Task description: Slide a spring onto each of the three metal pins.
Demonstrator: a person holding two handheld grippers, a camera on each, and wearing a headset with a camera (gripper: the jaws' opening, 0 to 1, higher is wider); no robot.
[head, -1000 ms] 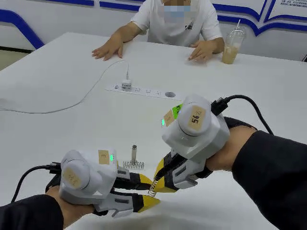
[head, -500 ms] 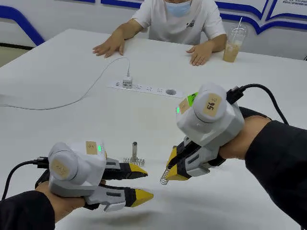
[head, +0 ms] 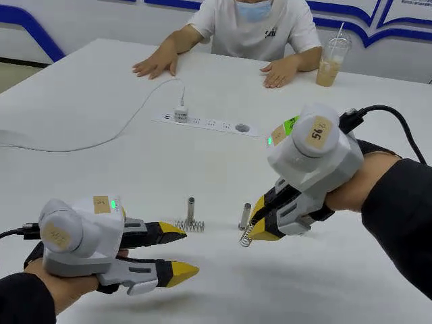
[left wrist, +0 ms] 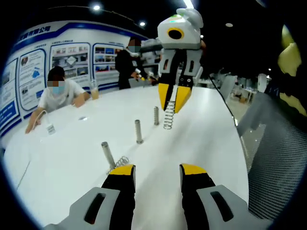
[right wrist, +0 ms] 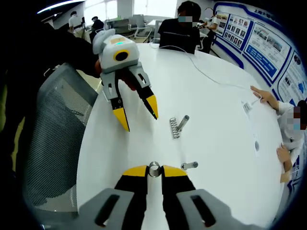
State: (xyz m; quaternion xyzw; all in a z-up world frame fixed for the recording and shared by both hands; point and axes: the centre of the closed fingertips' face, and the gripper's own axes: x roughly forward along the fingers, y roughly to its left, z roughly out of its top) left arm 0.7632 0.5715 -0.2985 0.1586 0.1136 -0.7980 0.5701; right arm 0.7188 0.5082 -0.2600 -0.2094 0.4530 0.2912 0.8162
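My right gripper (head: 258, 234) is shut on a small spring (head: 246, 236) that hangs from its tips just above the table, beside an upright metal pin (head: 246, 216). In the right gripper view the spring's end (right wrist: 154, 169) sits between the closed yellow tips. A second pin (head: 191, 209) stands to the left with a loose spring (head: 189, 225) lying at its foot. My left gripper (head: 177, 250) is open and holds nothing, low at the front left. In the left gripper view three pins stand in a row (left wrist: 108, 154), (left wrist: 138, 131), (left wrist: 156, 115); the farthest looks ribbed.
A white power strip (head: 202, 124) with a plugged cable lies mid-table. A person sits at the far side with both hands (head: 154, 66) on the table, and an iced drink cup (head: 333, 62) stands at the back right. The near edge lies under my arms.
The two grippers have drawn apart. The right one carried the spring rightward to the second pin; the left one pulled back to the left, with its jaws wider.
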